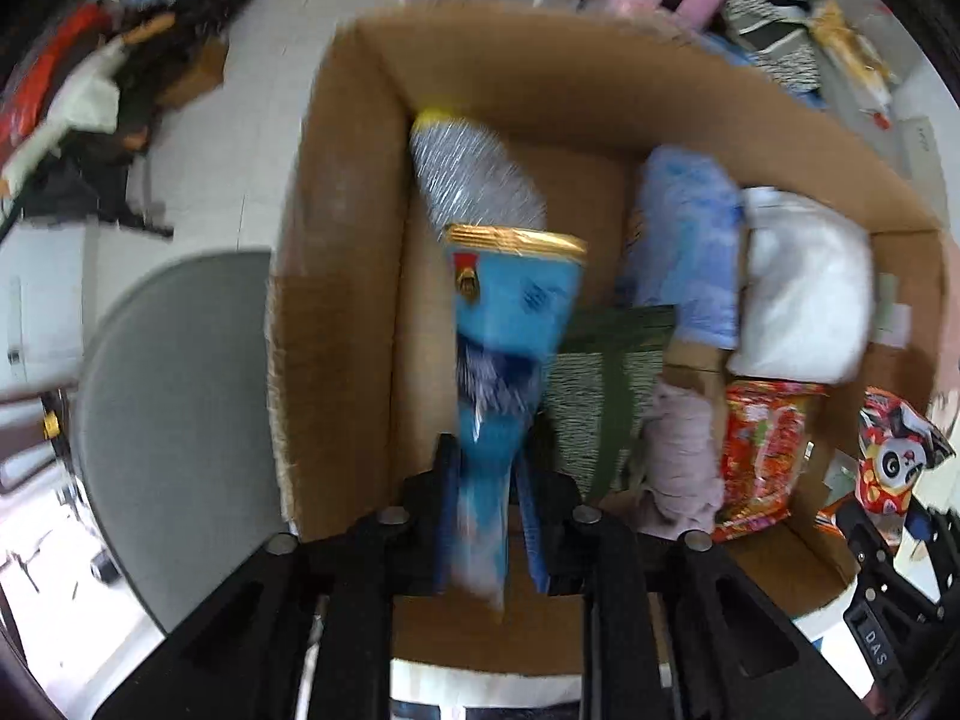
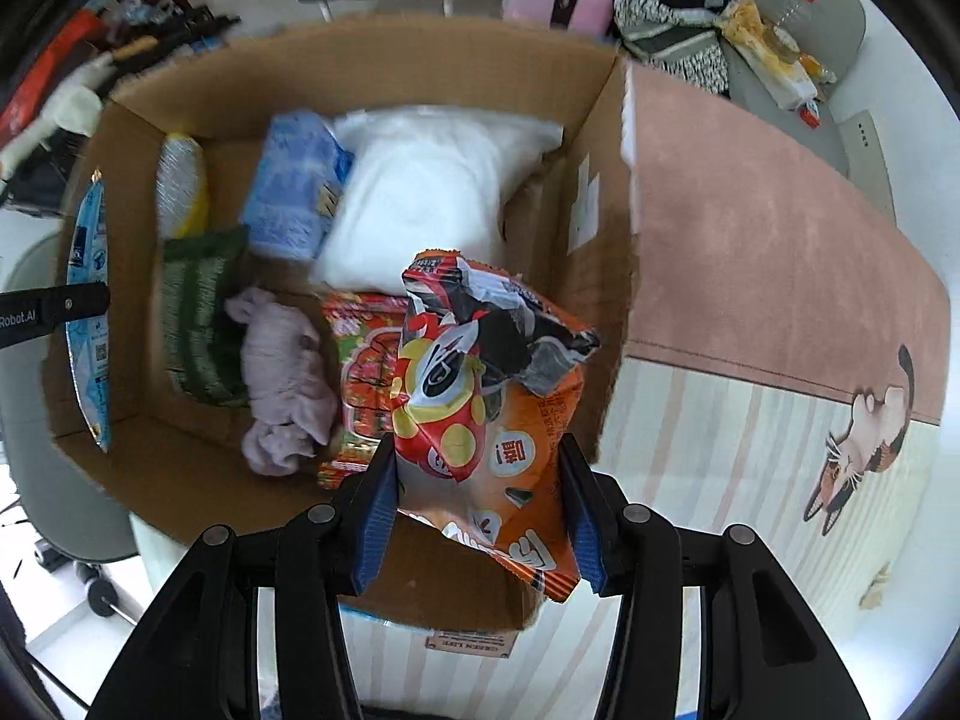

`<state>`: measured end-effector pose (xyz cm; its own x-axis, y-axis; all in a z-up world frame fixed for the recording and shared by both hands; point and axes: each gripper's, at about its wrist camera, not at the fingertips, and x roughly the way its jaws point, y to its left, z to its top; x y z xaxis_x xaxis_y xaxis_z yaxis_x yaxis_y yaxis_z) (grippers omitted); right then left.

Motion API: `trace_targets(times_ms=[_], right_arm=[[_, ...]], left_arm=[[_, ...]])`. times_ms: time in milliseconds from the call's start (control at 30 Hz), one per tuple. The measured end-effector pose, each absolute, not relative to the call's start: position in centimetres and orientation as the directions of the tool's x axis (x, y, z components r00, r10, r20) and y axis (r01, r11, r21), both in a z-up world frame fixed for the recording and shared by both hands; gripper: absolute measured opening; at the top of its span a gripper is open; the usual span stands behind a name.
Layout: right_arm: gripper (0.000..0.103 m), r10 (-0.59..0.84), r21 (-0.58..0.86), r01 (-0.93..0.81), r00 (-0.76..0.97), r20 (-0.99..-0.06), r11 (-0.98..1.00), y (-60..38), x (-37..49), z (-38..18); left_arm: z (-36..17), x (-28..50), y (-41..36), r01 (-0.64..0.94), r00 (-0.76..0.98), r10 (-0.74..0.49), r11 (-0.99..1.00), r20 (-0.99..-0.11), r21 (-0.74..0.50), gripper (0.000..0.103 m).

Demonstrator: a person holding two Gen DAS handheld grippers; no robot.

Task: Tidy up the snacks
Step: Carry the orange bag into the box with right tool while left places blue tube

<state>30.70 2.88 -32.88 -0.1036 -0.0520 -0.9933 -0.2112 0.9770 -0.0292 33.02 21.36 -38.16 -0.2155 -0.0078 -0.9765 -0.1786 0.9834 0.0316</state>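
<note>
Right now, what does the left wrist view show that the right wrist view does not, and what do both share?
Only the left wrist view shows the left gripper clamped on the blue foil snack packet with the gold top edge, seen from behind its fingers.

Only the right wrist view shows the right gripper's grip on the orange and red crinkled snack bag, plus the pink rug with a cat picture.

Both show the open brown cardboard box holding the white plastic pouch, light blue packet and red-orange noodle packet.
</note>
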Motion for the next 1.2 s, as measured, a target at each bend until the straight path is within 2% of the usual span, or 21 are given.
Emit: trace_targets(times_ms=[100, 167, 267, 367, 533, 600, 633, 667, 767, 1200], right_arm=[[0.063, -0.061, -0.034, -0.2, -0.131, -0.99, 0.979, 3.1, 31.1, -34.2], [0.071, -0.042, -0.016, -0.183, -0.14, -0.989, 0.983, 3.2, 31.1, -34.4], [0.08, -0.027, -0.003, -0.167, -0.142, -0.99, 0.986, 3.4, 31.2, -34.3], [0.082, -0.026, -0.004, -0.154, -0.138, -0.99, 0.988, 3.5, 31.2, -34.1], [0.095, 0.009, 0.026, -0.128, -0.136, -0.991, 0.991, 3.7, 30.8, -33.6], [0.102, 0.031, 0.045, -0.109, -0.127, -0.991, 0.993, 3.6, 30.4, -33.1], [0.103, 0.039, 0.051, -0.1, -0.12, -0.992, 0.994, 3.6, 30.3, -33.0], [0.103, 0.045, 0.055, -0.093, -0.114, -0.993, 0.994, 3.6, 30.1, -32.8], [0.103, 0.042, 0.048, -0.079, -0.078, -0.996, 0.996, 3.6, 29.6, -32.1], [0.103, 0.024, 0.024, -0.081, -0.004, -1.0, 0.996, 4.6, 28.1, -30.6]], left_arm=[[-39.0, 32.8, 21.8, -0.207, -0.222, -0.05, 0.978, -0.974, -0.003, 0.033], [-39.0, 32.7, 21.7, -0.189, -0.216, -0.031, 0.982, -0.976, 0.01, 0.045], [-38.2, 32.5, 21.4, -0.164, -0.187, -0.01, 0.986, -0.982, 0.021, 0.054], [-36.9, 31.9, 20.7, -0.154, -0.15, -0.008, 0.988, -0.989, 0.015, 0.059], [-34.4, 29.8, 19.1, -0.134, -0.076, 0.005, 0.991, -0.997, 0.015, 0.064], [-33.6, 29.3, 18.4, -0.129, -0.042, 0.008, 0.992, -0.999, 0.013, 0.074], [-33.2, 28.8, 18.0, -0.123, -0.024, 0.012, 0.992, -1.0, 0.015, 0.084], [-32.8, 28.6, 17.9, -0.121, -0.013, 0.018, 0.992, -1.0, 0.019, 0.089], [-31.4, 27.9, 17.5, -0.111, 0.05, 0.047, 0.993, -0.998, 0.041, 0.098], [-30.4, 26.5, 17.3, -0.127, 0.106, 0.047, 0.991, -0.993, 0.034, 0.099]])
